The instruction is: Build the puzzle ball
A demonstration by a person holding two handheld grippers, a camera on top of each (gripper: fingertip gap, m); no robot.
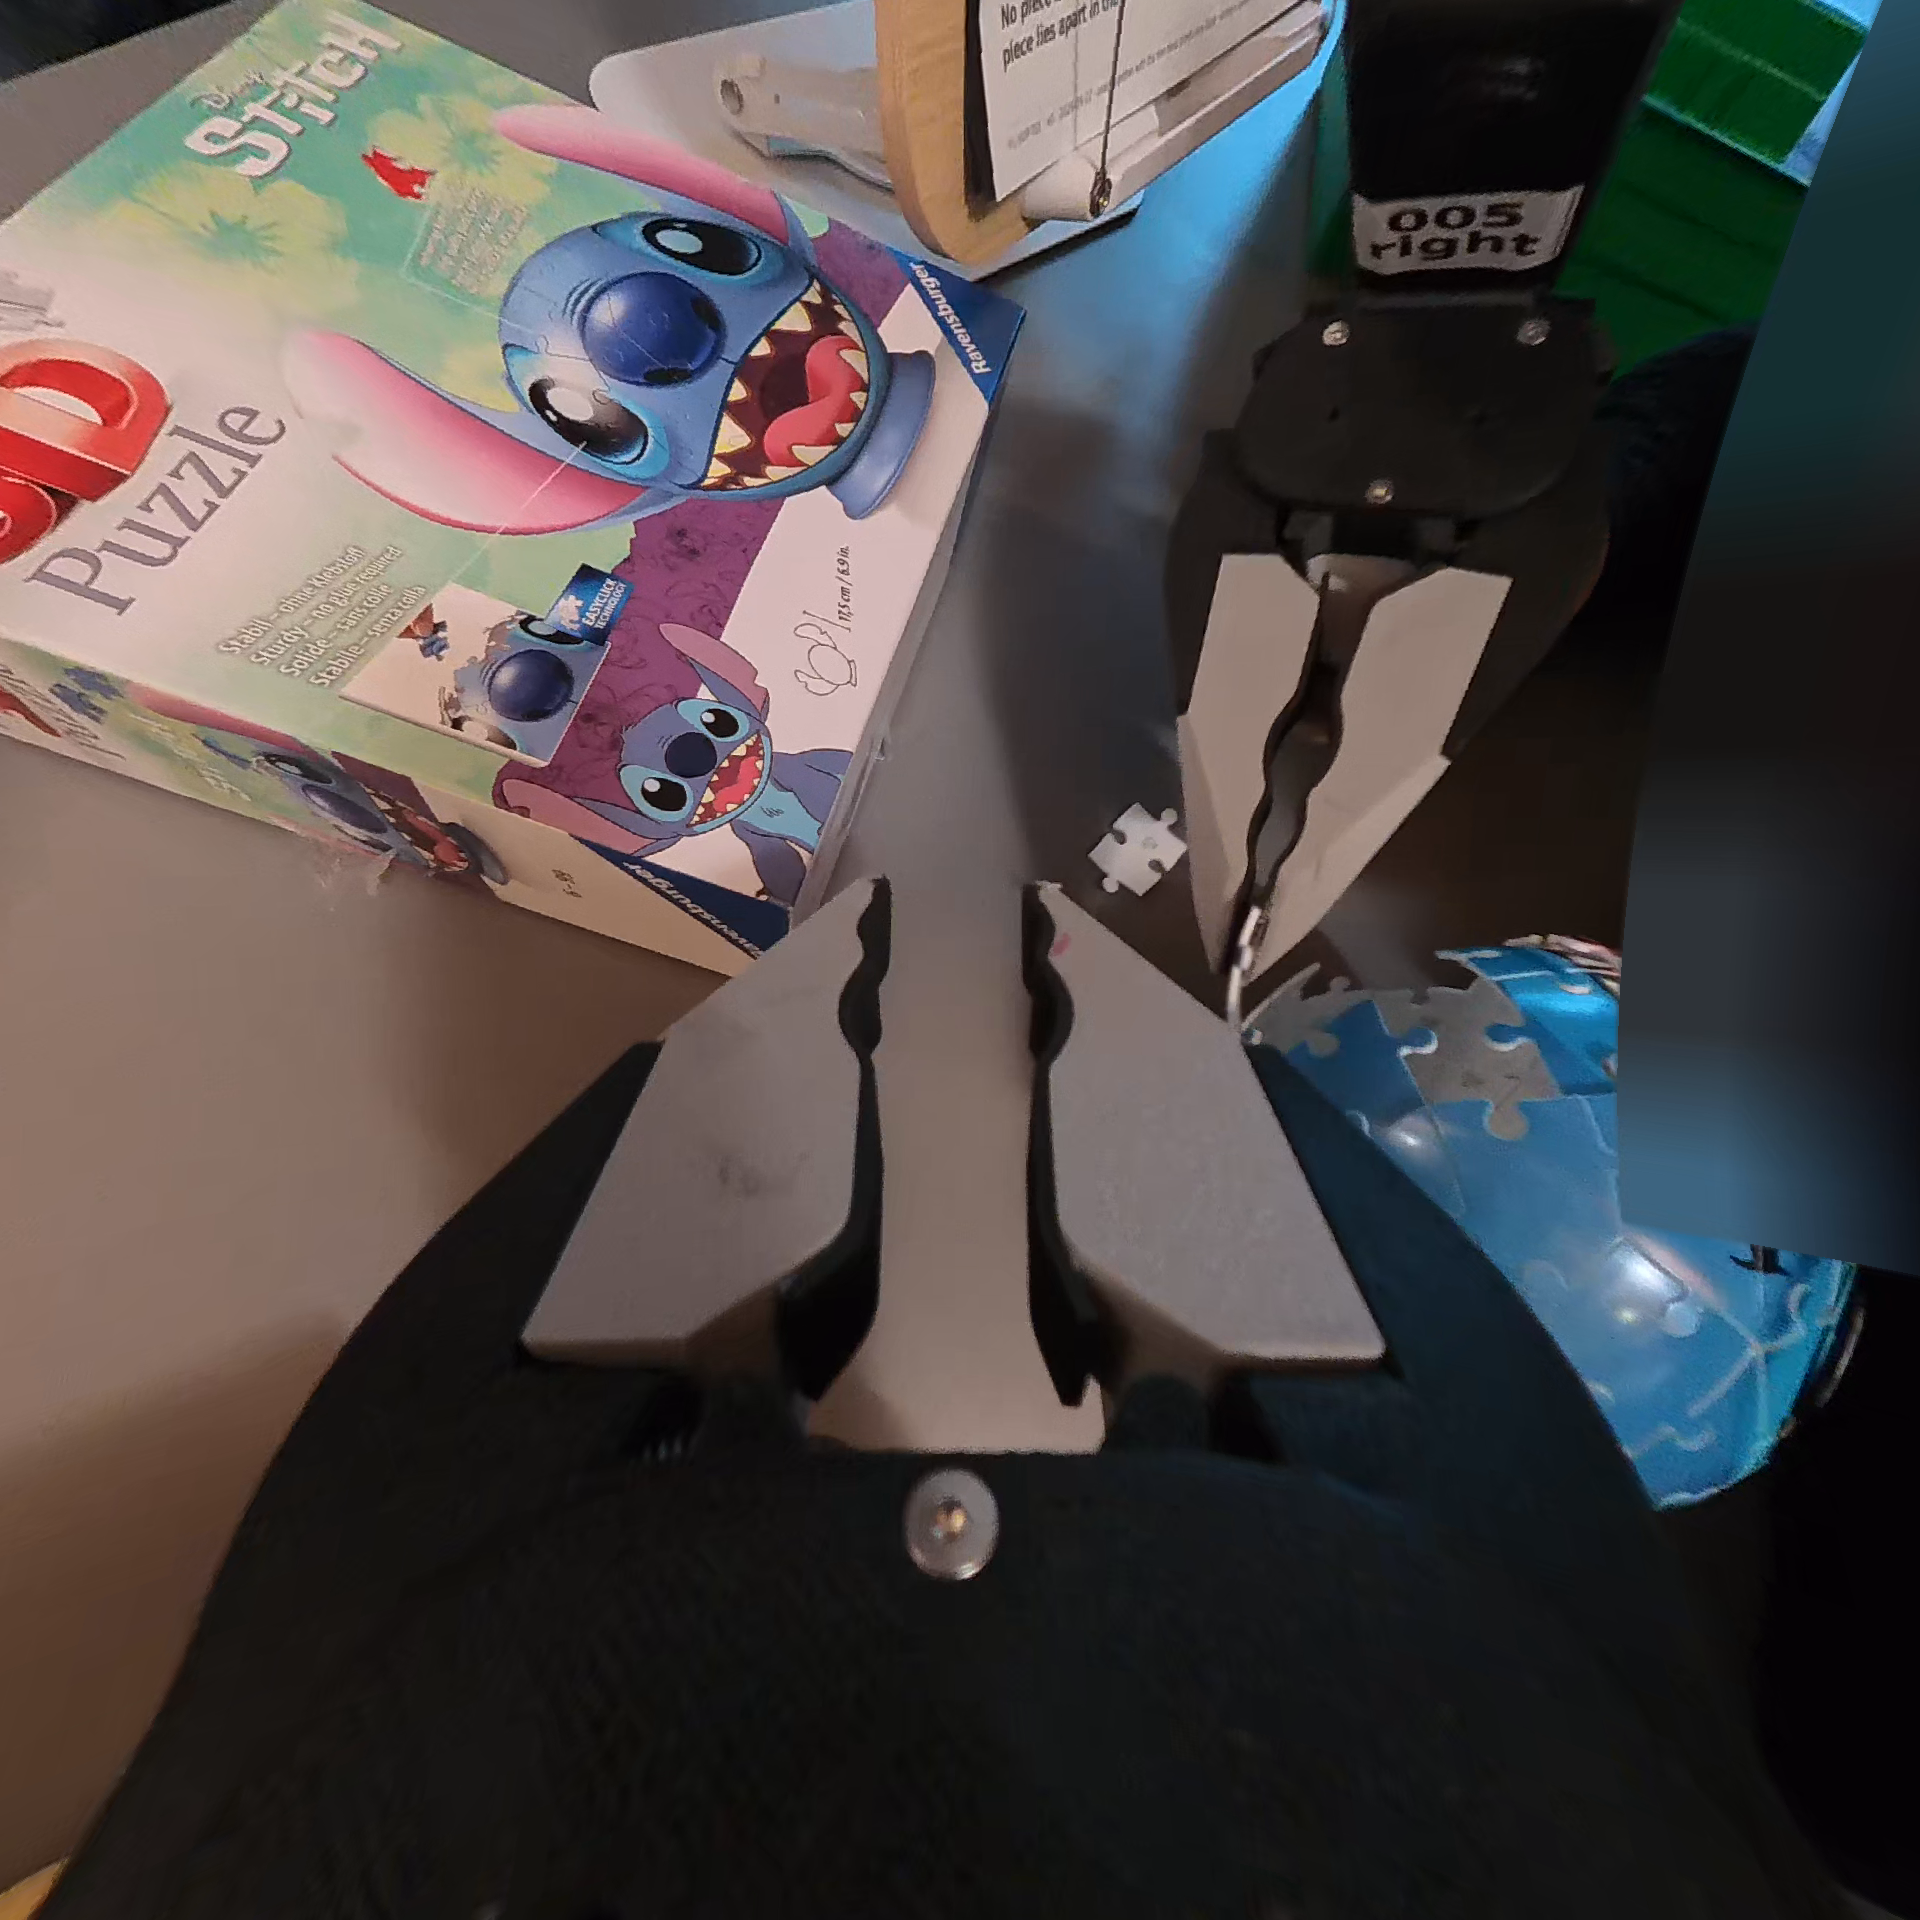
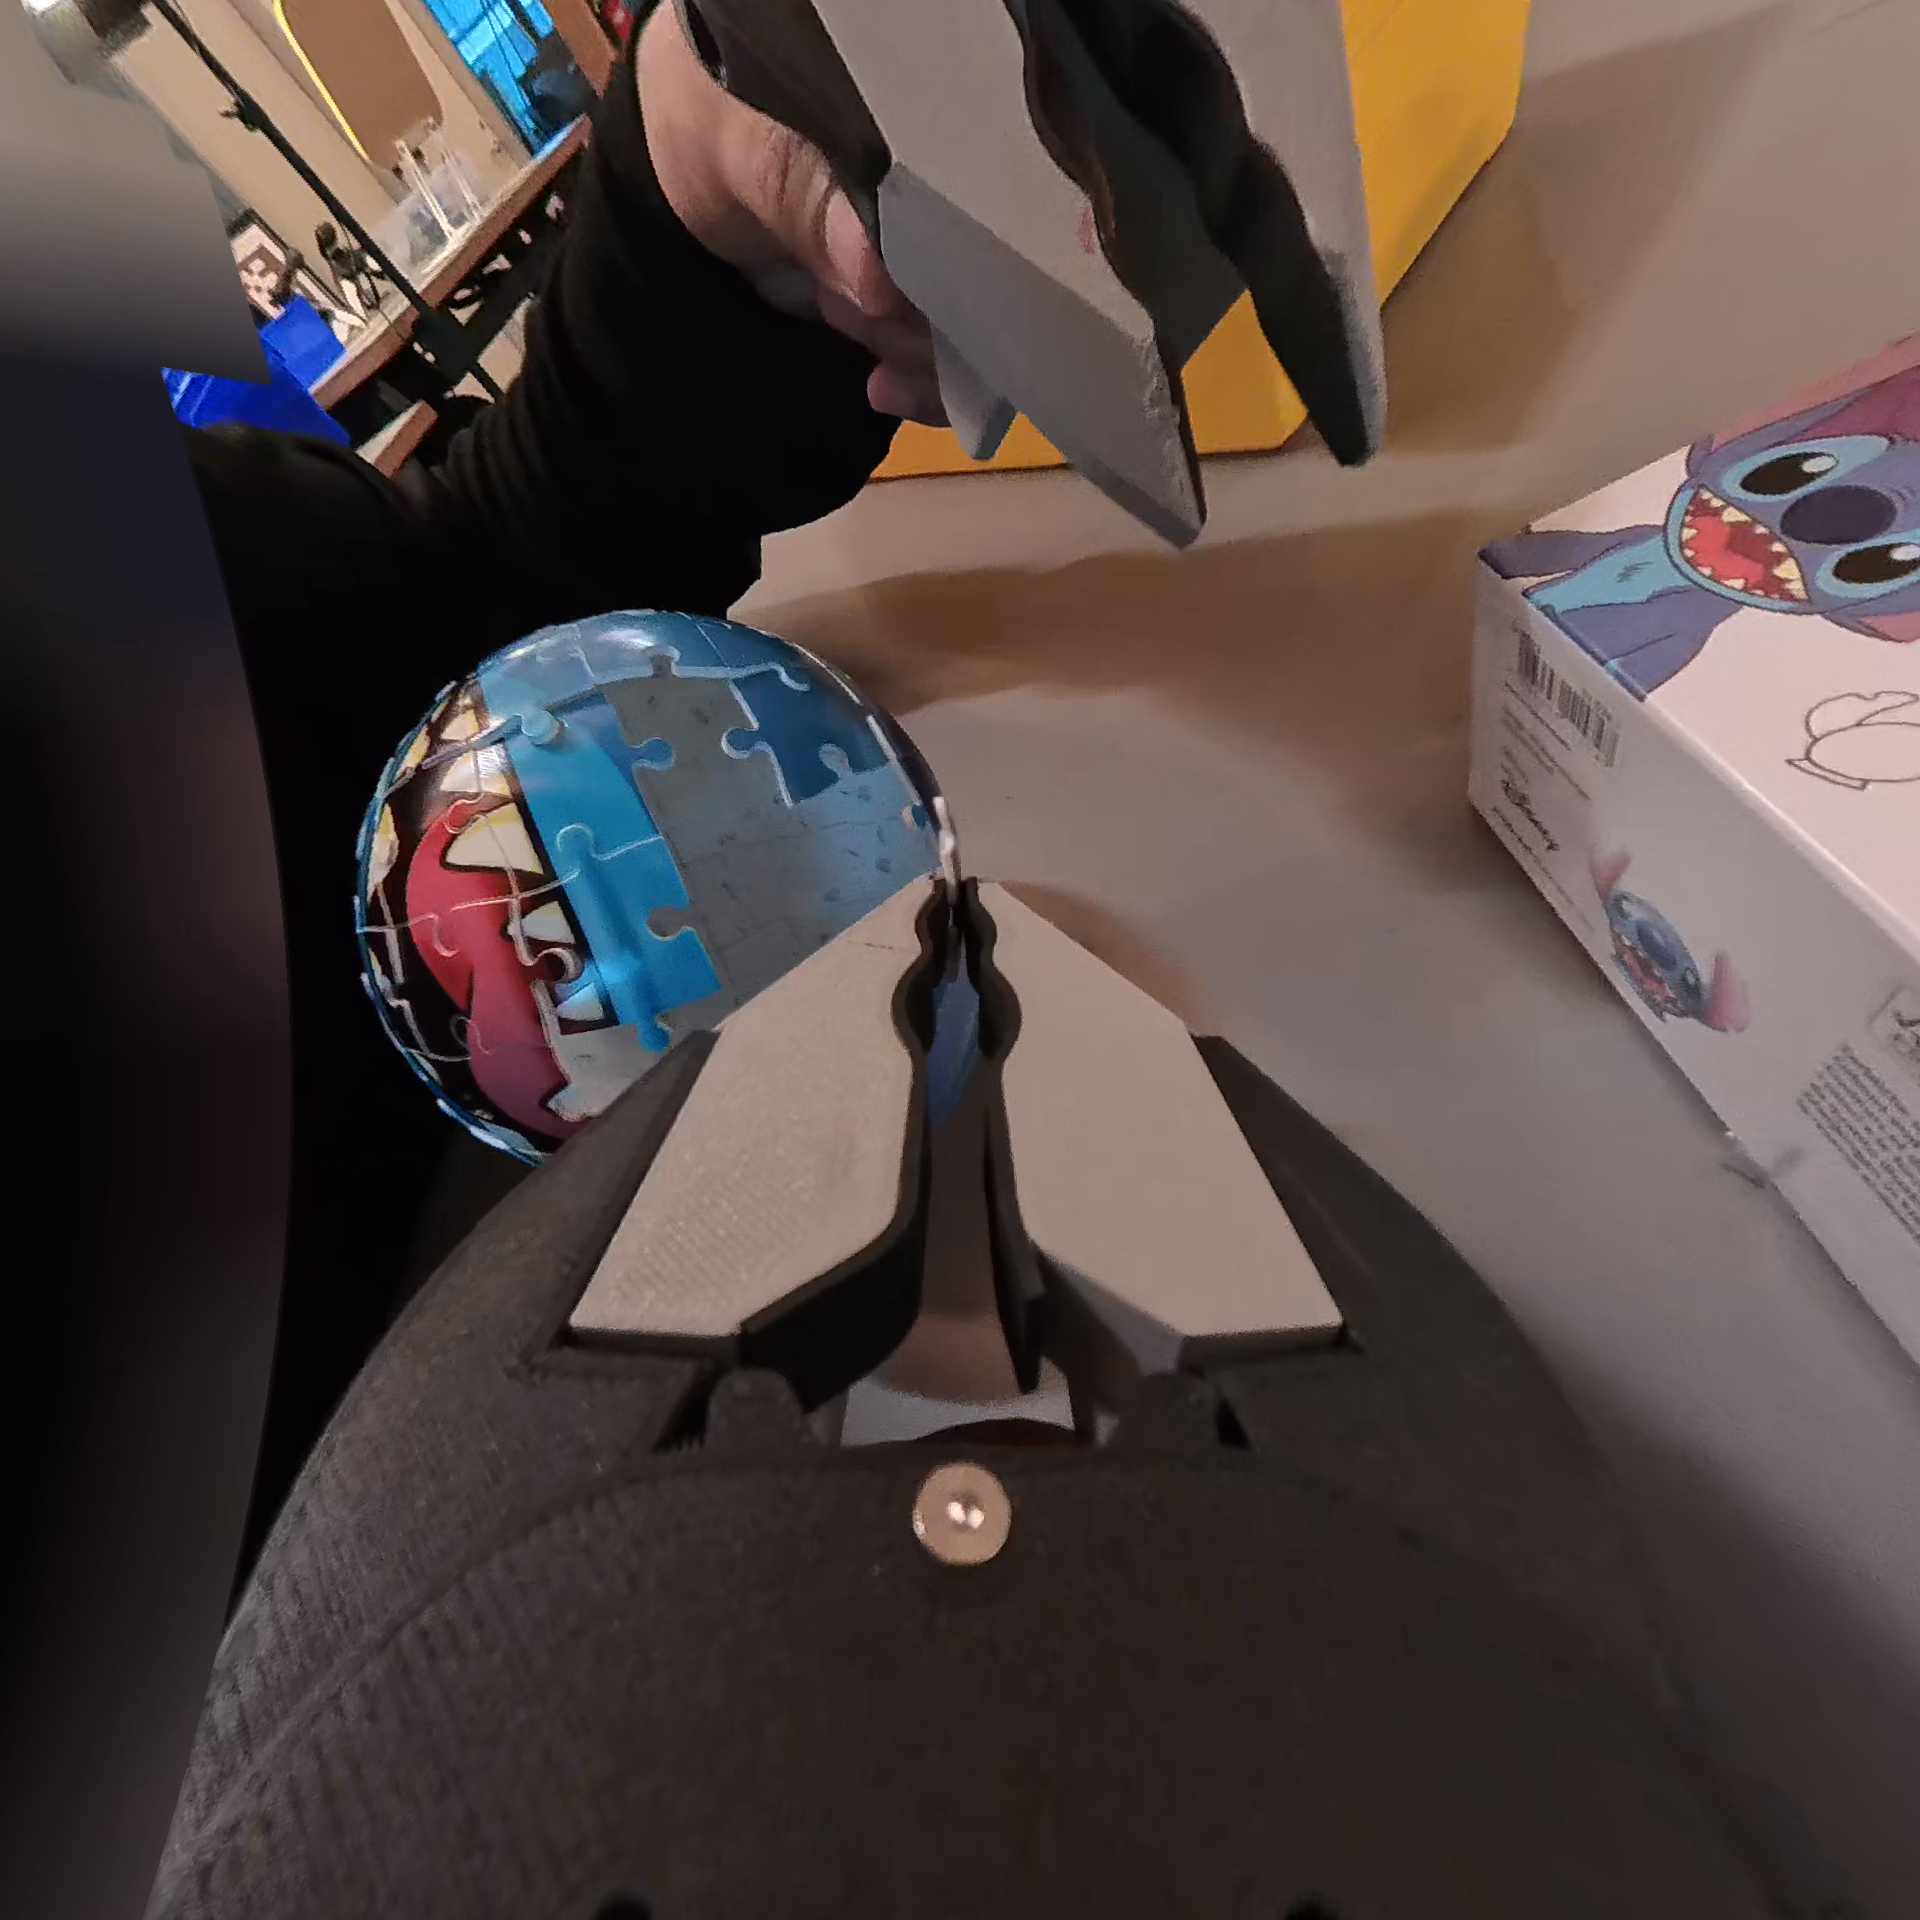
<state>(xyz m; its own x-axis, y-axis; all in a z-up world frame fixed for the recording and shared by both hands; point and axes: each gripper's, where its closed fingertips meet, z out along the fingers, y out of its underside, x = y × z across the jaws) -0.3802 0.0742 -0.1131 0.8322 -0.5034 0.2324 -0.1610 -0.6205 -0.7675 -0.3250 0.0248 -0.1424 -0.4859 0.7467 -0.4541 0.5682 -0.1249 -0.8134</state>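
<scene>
The partly built puzzle ball (image 2: 644, 831), blue with a red mouth and a grey patch, rests at the table's near edge; it also shows in the left wrist view (image 1: 1455, 1122). My right gripper (image 2: 951, 888) is shut on a small puzzle piece (image 2: 956, 1023), held edge-on against the ball's rim. The left wrist view shows this gripper (image 1: 1247, 935) coming down from above. My left gripper (image 1: 961, 904) is open and empty, hovering just left of the ball; in the right wrist view it (image 2: 1268, 488) hangs above the table. A loose pale puzzle piece (image 1: 1138, 847) lies on the table.
The puzzle box (image 1: 468, 468) lies flat to the left, and on the right in the right wrist view (image 2: 1714, 831). A wooden stand with a paper sheet (image 1: 997, 114) stands behind. A yellow block (image 2: 1403, 208) and a person's hand (image 2: 769, 208) are beyond. Some 8 centimeters of space lies between my two pairs of fingers.
</scene>
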